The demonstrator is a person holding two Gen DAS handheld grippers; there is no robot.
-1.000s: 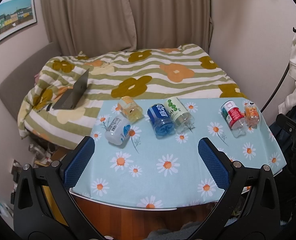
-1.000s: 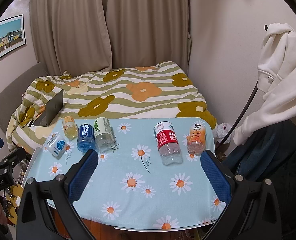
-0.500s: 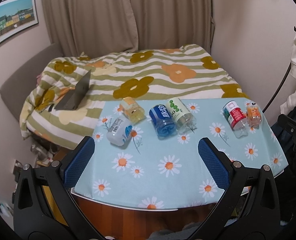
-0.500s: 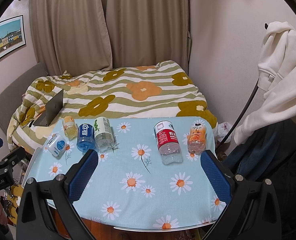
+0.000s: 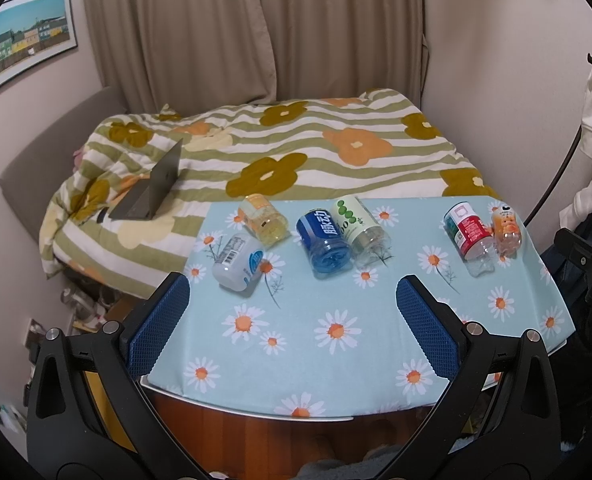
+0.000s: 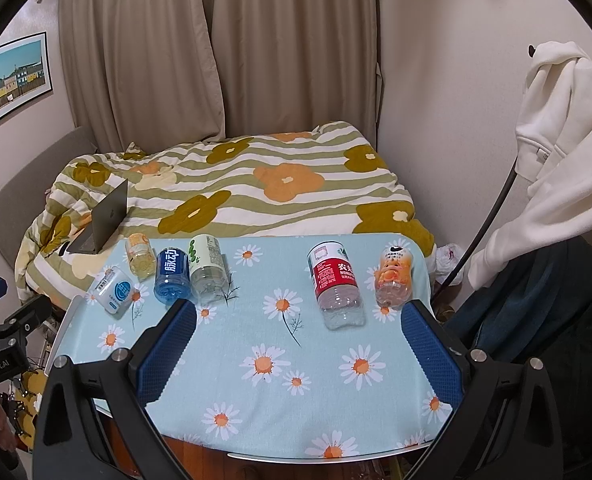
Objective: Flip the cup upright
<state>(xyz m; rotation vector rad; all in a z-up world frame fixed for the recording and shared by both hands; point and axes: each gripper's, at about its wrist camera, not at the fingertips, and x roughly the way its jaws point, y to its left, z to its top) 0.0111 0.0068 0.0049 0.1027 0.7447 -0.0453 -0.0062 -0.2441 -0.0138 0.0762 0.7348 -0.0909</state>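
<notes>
From the left wrist view, the left tongs (image 5: 292,312) stood wide open and empty above the near part of the table (image 5: 375,364). Six cut-down plastic bottle cups lay on their sides along its far edge: a white cup (image 5: 238,262), a yellow cup (image 5: 264,222), a blue cup (image 5: 325,240), a green-dotted cup (image 5: 359,226), a red cup (image 5: 469,236) and an orange cup (image 5: 507,230). From the right wrist view, the right tongs (image 6: 297,344) were likewise spread and empty, nearest the red cup (image 6: 334,280) and the orange cup (image 6: 393,276), which lay apart. These cups looked light, thin-walled and slick, likely to roll or dent, so a gentle hold across the labelled middle seemed best.
</notes>
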